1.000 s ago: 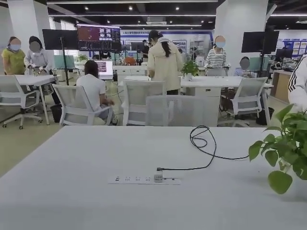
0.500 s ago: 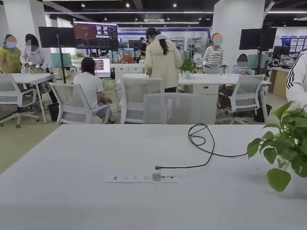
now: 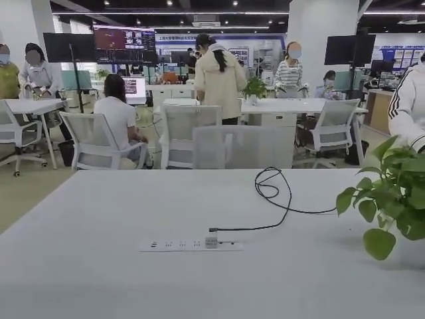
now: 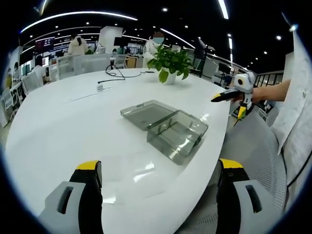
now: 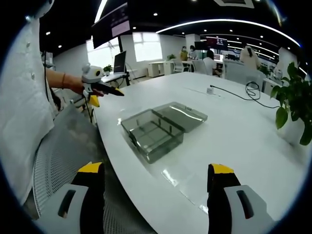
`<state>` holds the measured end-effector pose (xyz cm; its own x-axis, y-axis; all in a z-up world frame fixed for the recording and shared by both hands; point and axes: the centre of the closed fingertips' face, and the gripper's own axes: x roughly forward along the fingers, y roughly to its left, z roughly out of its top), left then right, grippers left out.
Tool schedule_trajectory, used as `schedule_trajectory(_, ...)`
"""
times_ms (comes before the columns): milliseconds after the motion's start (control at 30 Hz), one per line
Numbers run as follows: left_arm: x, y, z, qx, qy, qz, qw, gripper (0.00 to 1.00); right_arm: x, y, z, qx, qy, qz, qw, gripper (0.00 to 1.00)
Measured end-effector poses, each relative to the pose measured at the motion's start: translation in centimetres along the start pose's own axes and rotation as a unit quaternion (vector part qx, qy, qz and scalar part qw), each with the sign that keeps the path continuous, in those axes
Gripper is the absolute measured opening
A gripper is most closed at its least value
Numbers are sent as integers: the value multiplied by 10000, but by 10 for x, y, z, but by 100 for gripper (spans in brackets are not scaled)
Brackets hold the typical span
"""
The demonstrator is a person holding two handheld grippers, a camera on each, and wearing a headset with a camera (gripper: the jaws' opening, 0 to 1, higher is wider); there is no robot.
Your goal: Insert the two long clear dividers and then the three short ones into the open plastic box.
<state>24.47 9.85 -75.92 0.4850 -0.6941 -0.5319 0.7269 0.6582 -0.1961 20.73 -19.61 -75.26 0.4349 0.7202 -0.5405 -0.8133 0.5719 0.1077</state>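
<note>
Open plastic box sits on the white counter, close to the counter's edge. It is smoky-clear; its lid lies flat on the counter, joined to the box along one long side. Left gripper is held short of the box, jaws released and spread wide, holding nothing. Right gripper faces the box from the other side, jaws also released, wide, bare. Each gripper shows in the other's view, off the counter edge and well apart from the box; a hand holds the right one. Beyond the box: potted plant. Farther beyond the box: power strip, with a black cable plugged in and looping.
</note>
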Motion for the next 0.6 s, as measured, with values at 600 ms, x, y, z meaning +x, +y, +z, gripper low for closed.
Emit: schedule_trajectory(600,5,58,-32,-545,882,801,9914,82,2,-1,0,131,-56,-66,9999,87)
